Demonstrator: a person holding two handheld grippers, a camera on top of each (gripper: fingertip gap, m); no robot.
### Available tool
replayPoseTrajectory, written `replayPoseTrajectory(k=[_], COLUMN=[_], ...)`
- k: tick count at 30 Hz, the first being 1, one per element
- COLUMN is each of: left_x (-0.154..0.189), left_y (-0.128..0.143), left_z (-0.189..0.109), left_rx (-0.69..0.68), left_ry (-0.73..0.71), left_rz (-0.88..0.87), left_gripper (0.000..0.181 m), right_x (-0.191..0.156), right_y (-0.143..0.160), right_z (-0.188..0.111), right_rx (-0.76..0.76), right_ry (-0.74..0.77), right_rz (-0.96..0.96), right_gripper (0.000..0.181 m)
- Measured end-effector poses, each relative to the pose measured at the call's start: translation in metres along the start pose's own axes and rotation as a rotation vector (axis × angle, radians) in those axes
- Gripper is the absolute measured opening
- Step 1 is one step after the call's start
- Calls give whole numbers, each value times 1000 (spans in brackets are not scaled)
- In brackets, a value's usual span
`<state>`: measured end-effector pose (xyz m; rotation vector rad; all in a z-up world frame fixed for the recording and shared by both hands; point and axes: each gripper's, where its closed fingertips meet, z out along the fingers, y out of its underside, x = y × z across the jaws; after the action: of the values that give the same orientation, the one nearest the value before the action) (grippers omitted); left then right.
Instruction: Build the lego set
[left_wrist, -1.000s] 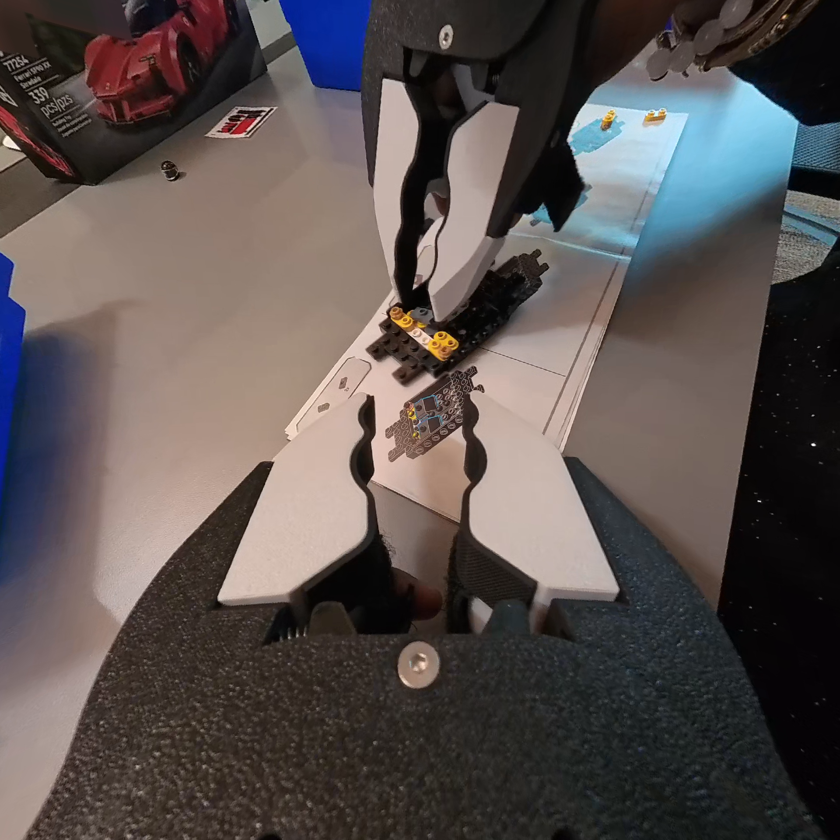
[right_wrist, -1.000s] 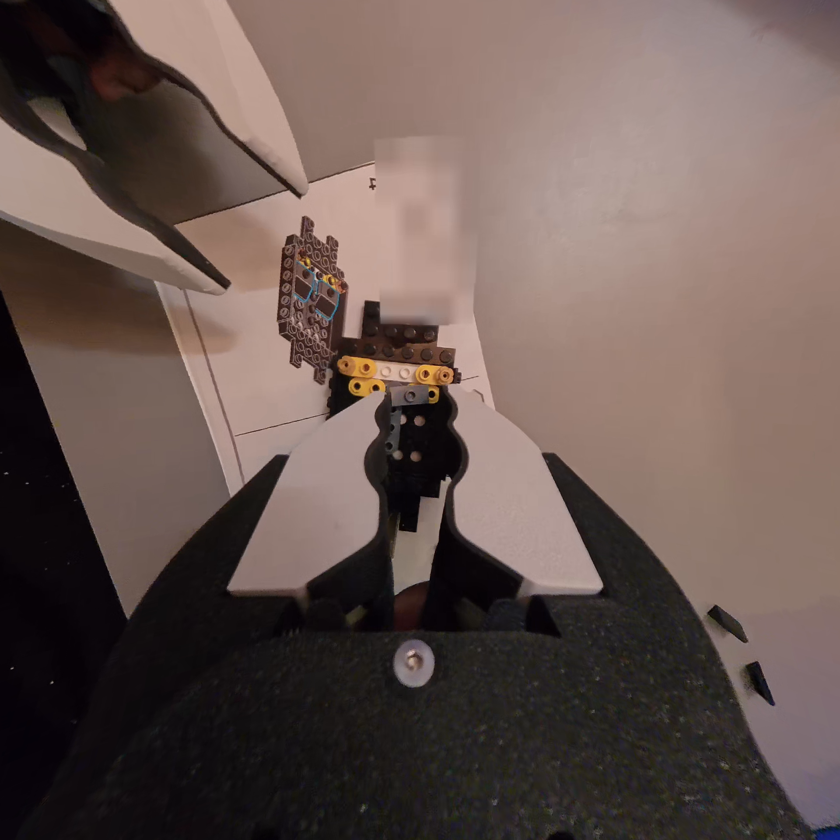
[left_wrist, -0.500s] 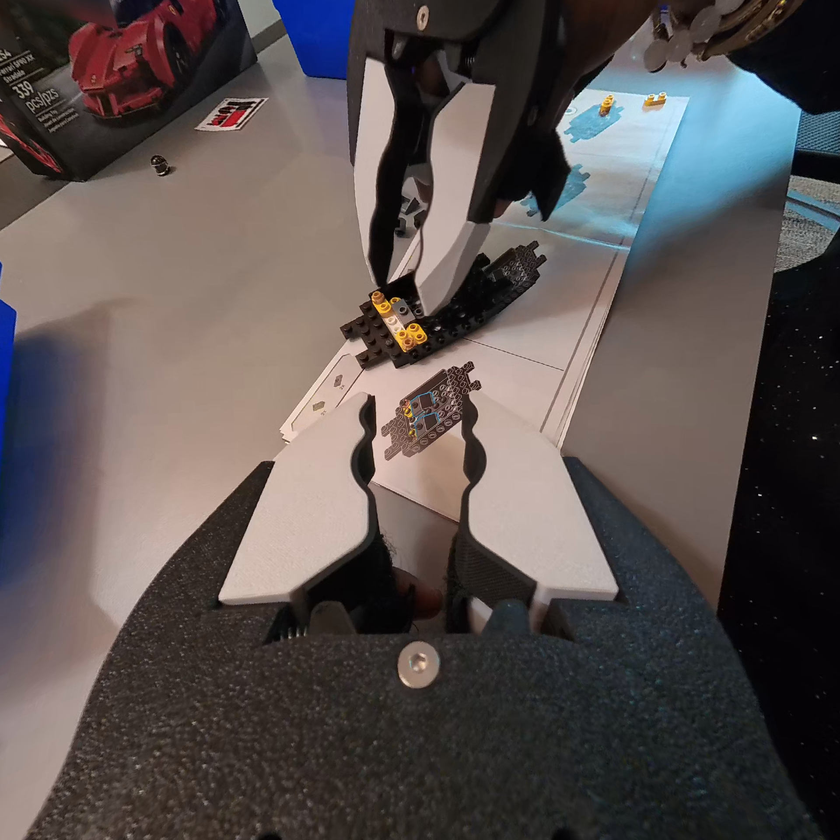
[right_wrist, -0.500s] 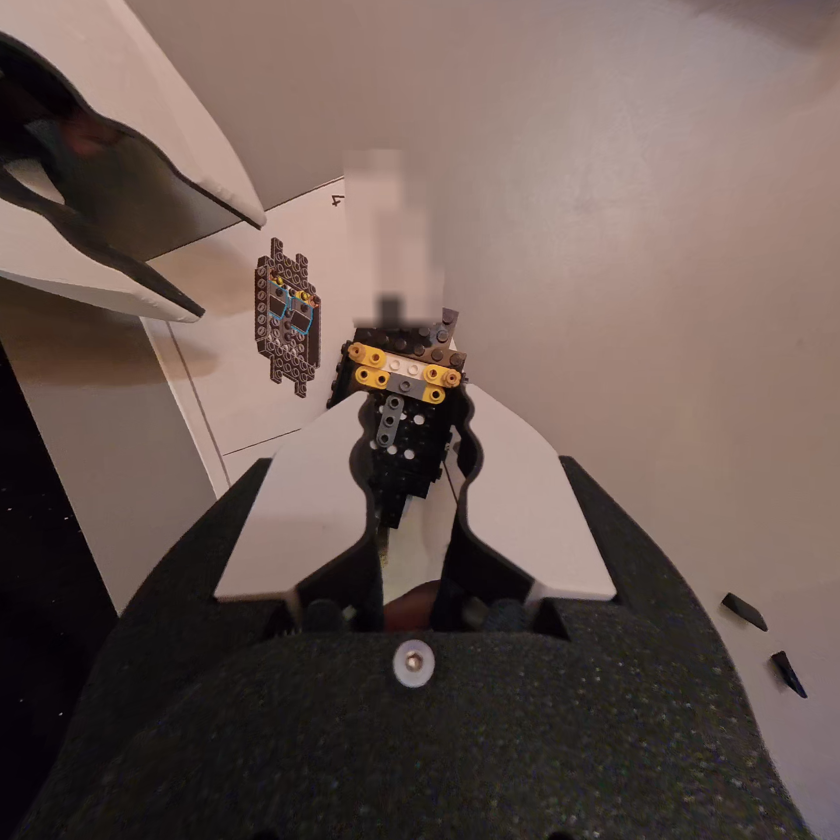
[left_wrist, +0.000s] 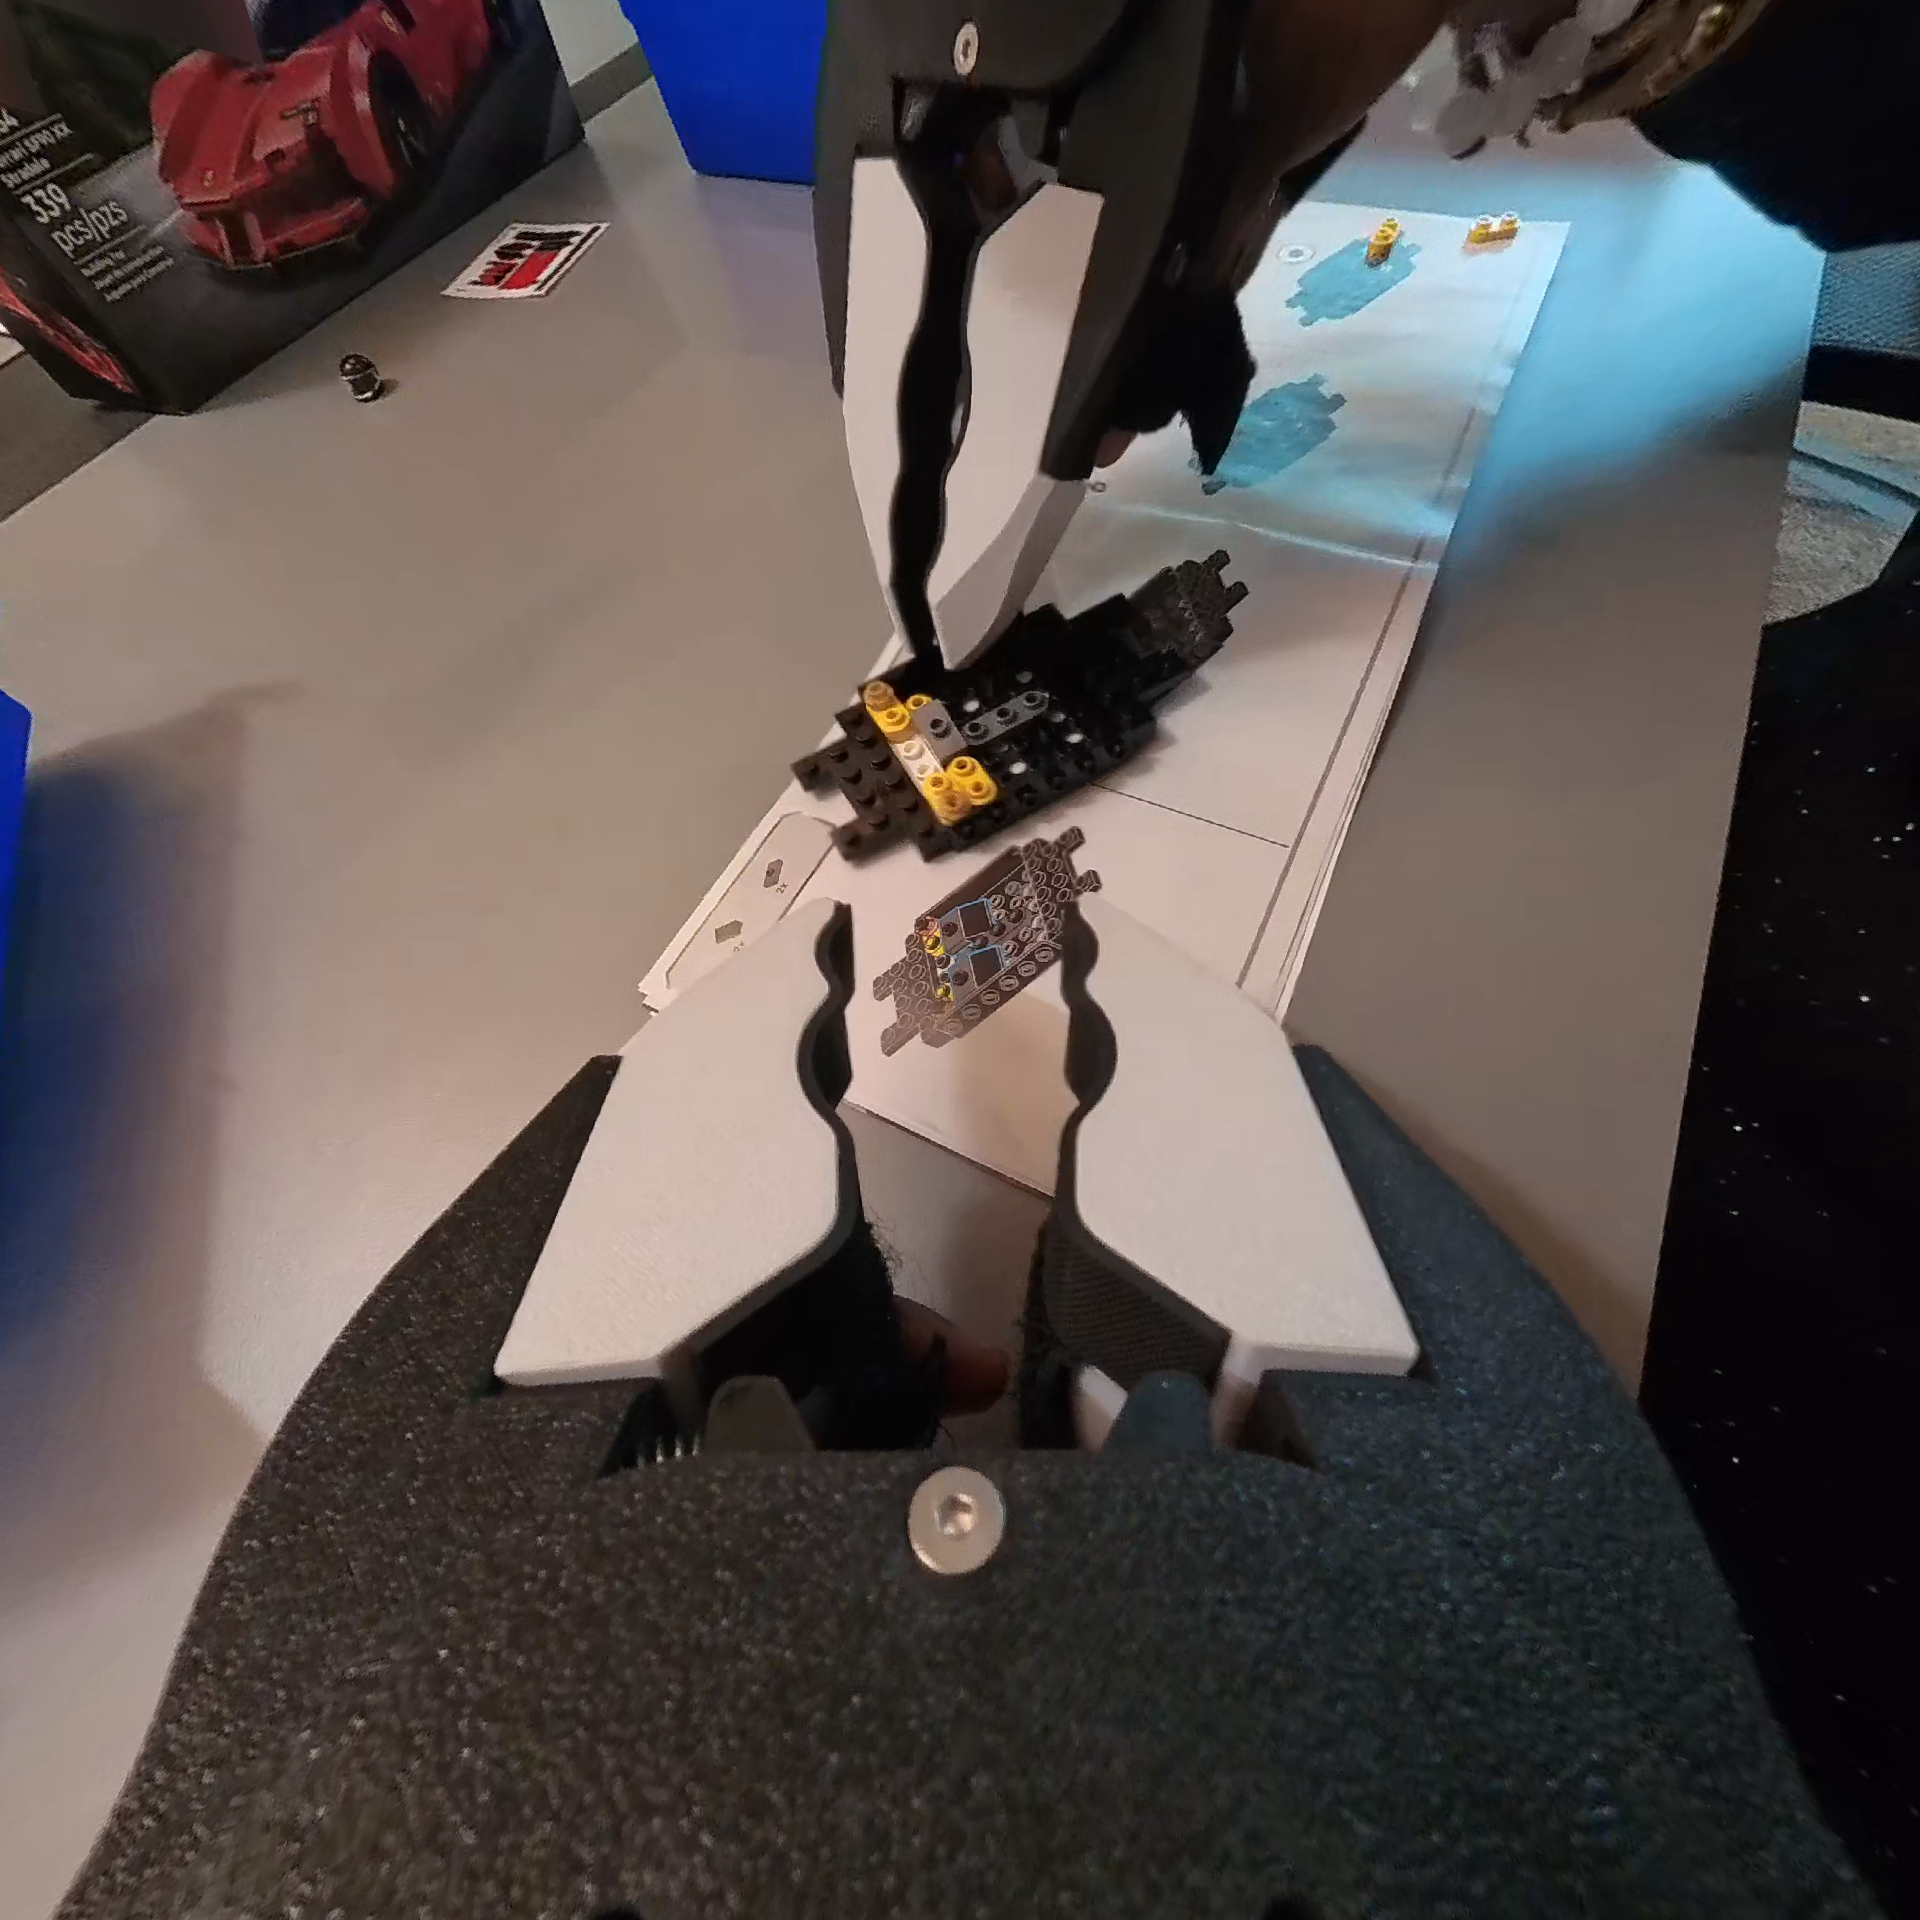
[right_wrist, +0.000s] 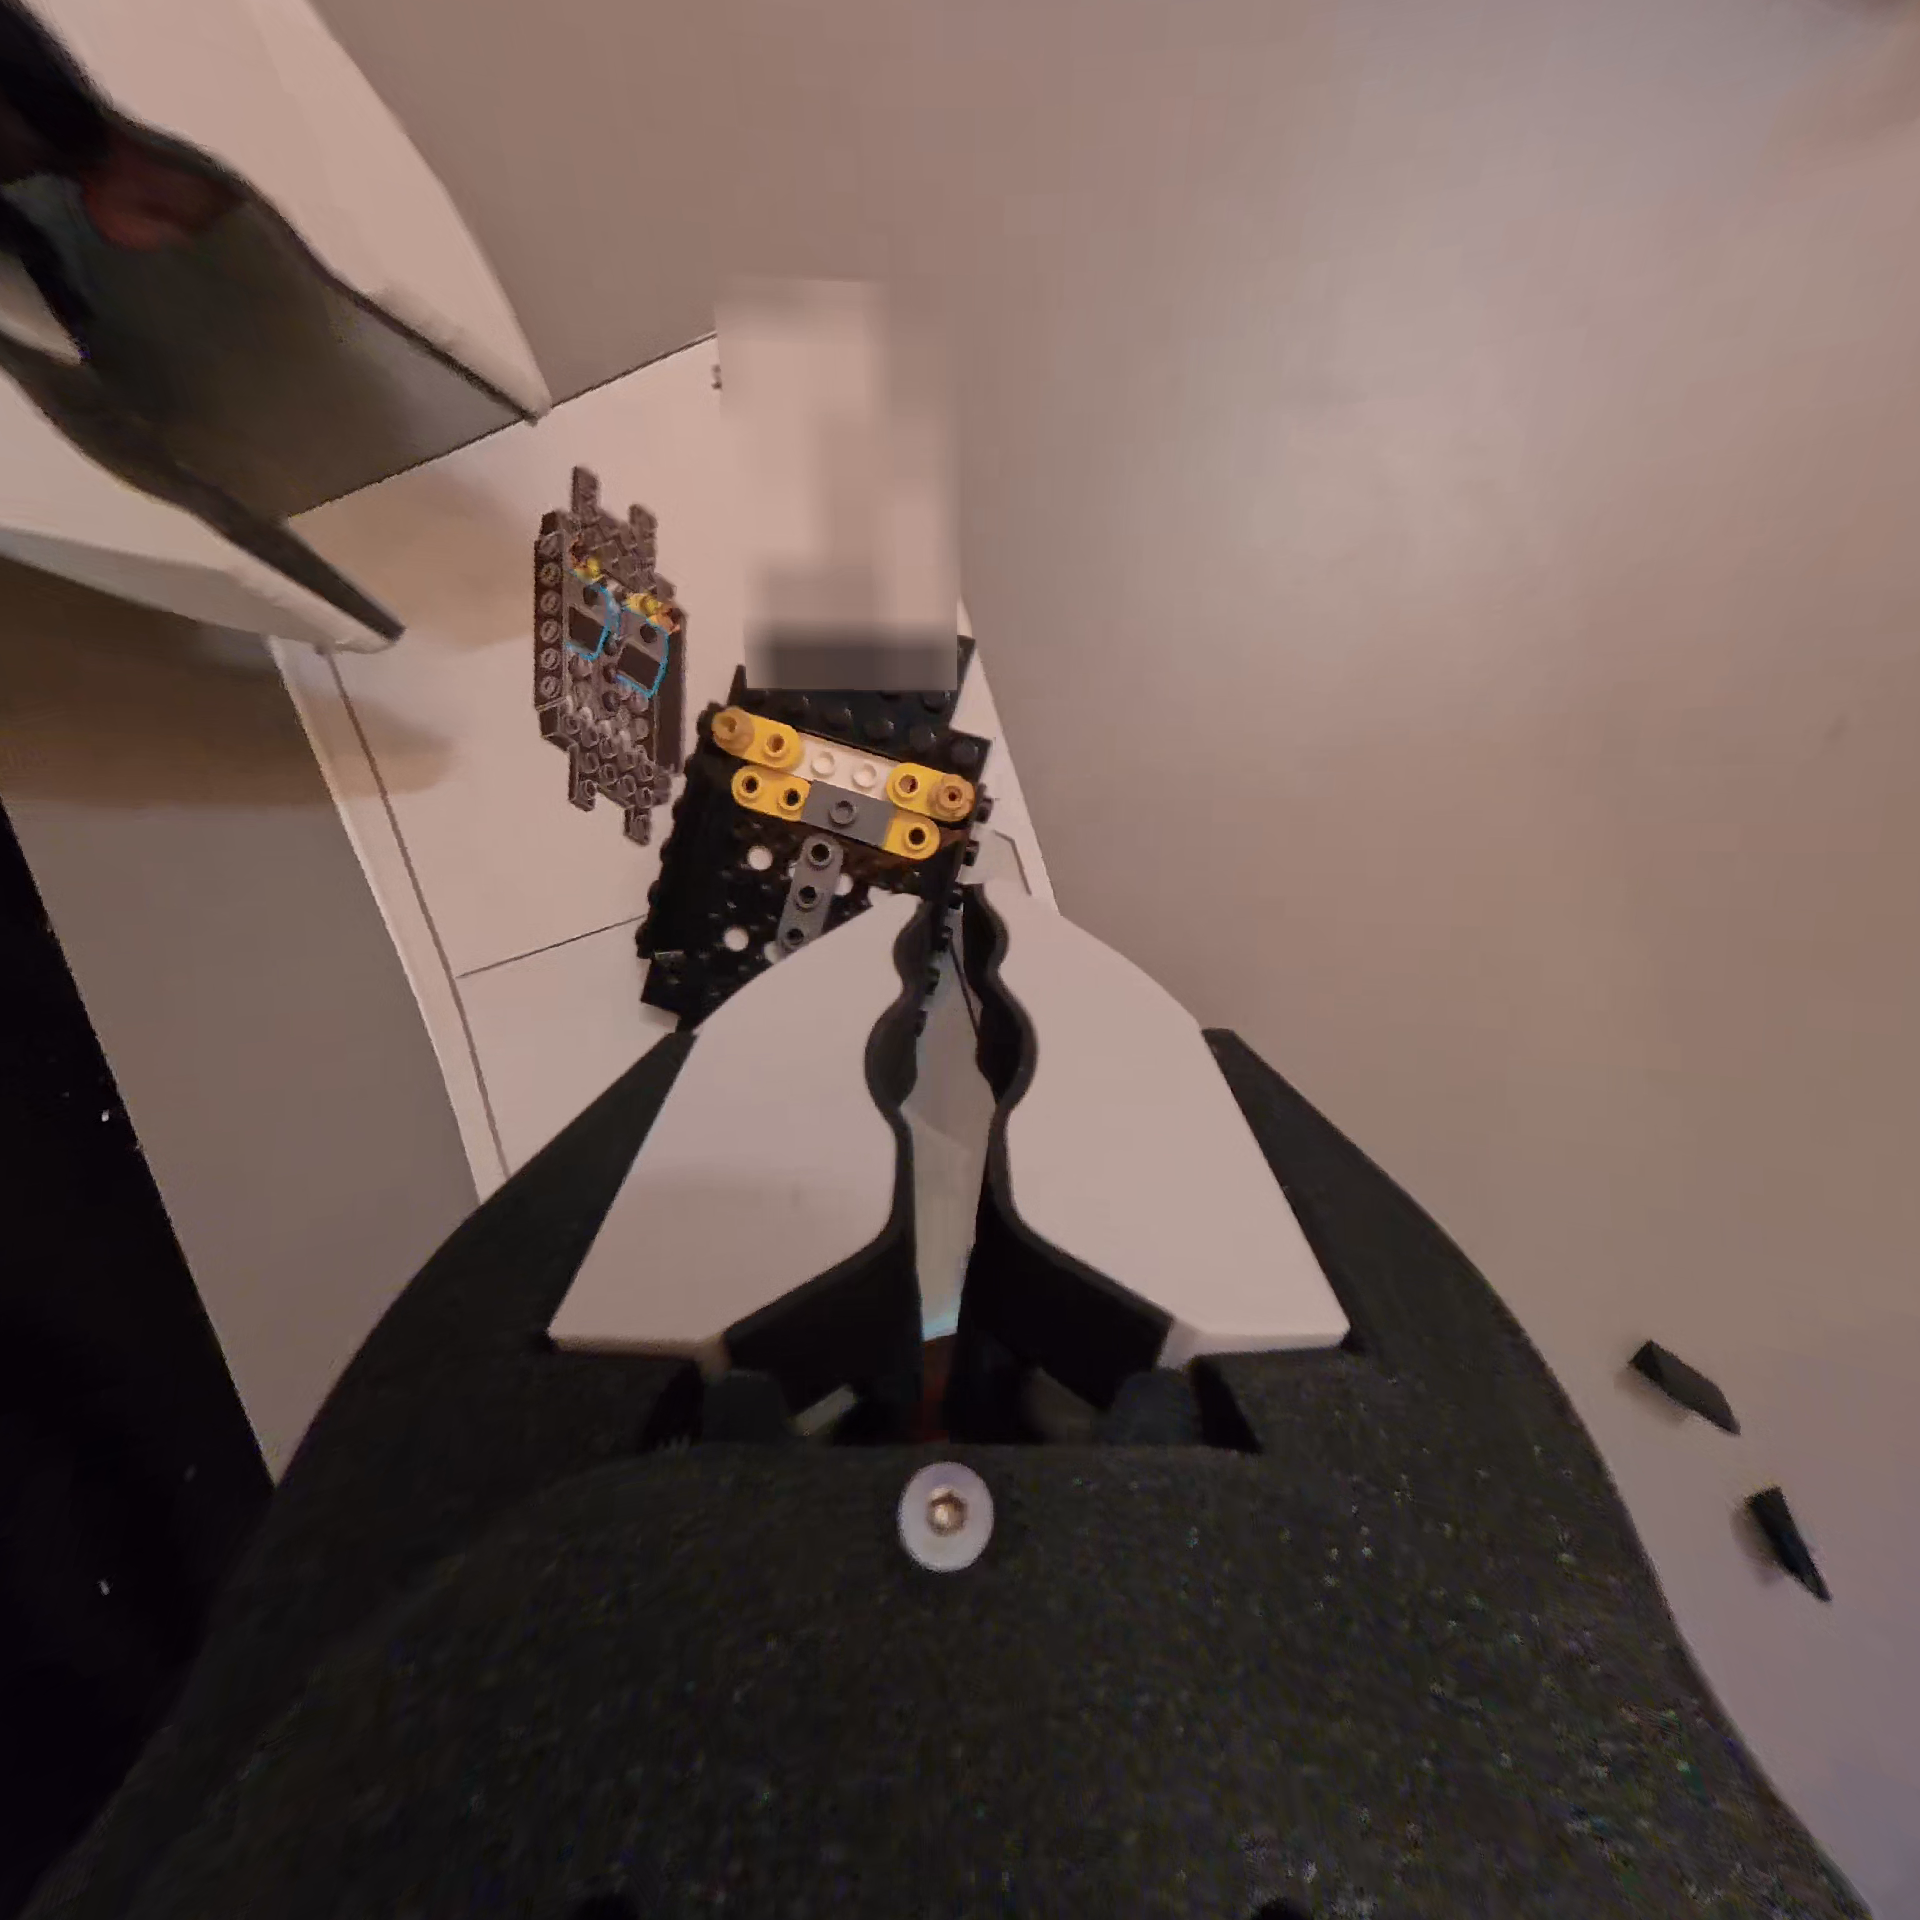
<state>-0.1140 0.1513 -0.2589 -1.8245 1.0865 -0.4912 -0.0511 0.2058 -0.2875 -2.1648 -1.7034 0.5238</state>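
The black Lego chassis (left_wrist: 1029, 727) with yellow, white and grey pieces on top lies on the instruction sheet (left_wrist: 1299, 727). It also shows in the right wrist view (right_wrist: 727, 894). My right gripper (left_wrist: 930, 660) comes down from above, and its tips (right_wrist: 940, 914) are closed on the chassis's side edge; a thin black studded strip shows between them. My left gripper (left_wrist: 961, 925) is open and empty. It hovers over the sheet's near end, short of the chassis, above a printed picture of the chassis (left_wrist: 987, 956). It also shows in the right wrist view (right_wrist: 462, 525).
The set's box with a red car (left_wrist: 260, 156), a sticker (left_wrist: 525, 260) and a small black piece (left_wrist: 362, 376) lie far left. A blue bin (left_wrist: 727, 83) stands at the back. Two black wedge pieces (right_wrist: 1683, 1387) lie on the table. The table edge (left_wrist: 1704, 831) runs along the right. About 9 cm separates my left fingertips from my right. My left tips are about 35 cm from the small black piece (left_wrist: 362, 376), my right tips only 30 cm.
My right gripper has closed from open around the chassis and shifted to its side edge. The chassis has turned a little on the sheet. My left gripper has stayed open in place.
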Motion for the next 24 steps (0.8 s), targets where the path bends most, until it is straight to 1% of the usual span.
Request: replayPoseTrajectory(k=[2, 5, 9, 13, 16, 18, 20, 22, 24], left_x=[3, 9, 20, 32, 37, 39, 39, 39, 39], left_y=[0, 2, 4, 2, 11, 10, 11, 11, 11], left_z=[0, 1, 7, 17, 22, 23, 24, 24, 24], left_rx=[0, -15, -46, -66, -131, -134, -134, -136, -136], left_ry=[17, 43, 79, 112, 122, 131, 128, 129, 129], left_rz=[8, 42, 116, 164, 204, 216, 216, 213, 216], left_gripper=[41, 45, 51, 52, 48, 44, 44, 44, 44], right_x=[-5, -16, -26, -40, -44, -44, -49, -60, -65], right_y=[2, 3, 2, 2, 1, -2, -5, -7, -4], right_z=[1, 1, 2, 5, 3, -3, -12, -19, -17], right_rx=[-15, -31, -60, -66, -38, 10, 79, 150, 166], right_ry=[-54, -146, -204, -245, -250, -236, -242, -267, -257], right_rz=[-75, -251, -402, -517, -534, -517, -505, -503, -501], right_gripper=[5, 4, 4, 4, 10, 16, 16, 9, 8])
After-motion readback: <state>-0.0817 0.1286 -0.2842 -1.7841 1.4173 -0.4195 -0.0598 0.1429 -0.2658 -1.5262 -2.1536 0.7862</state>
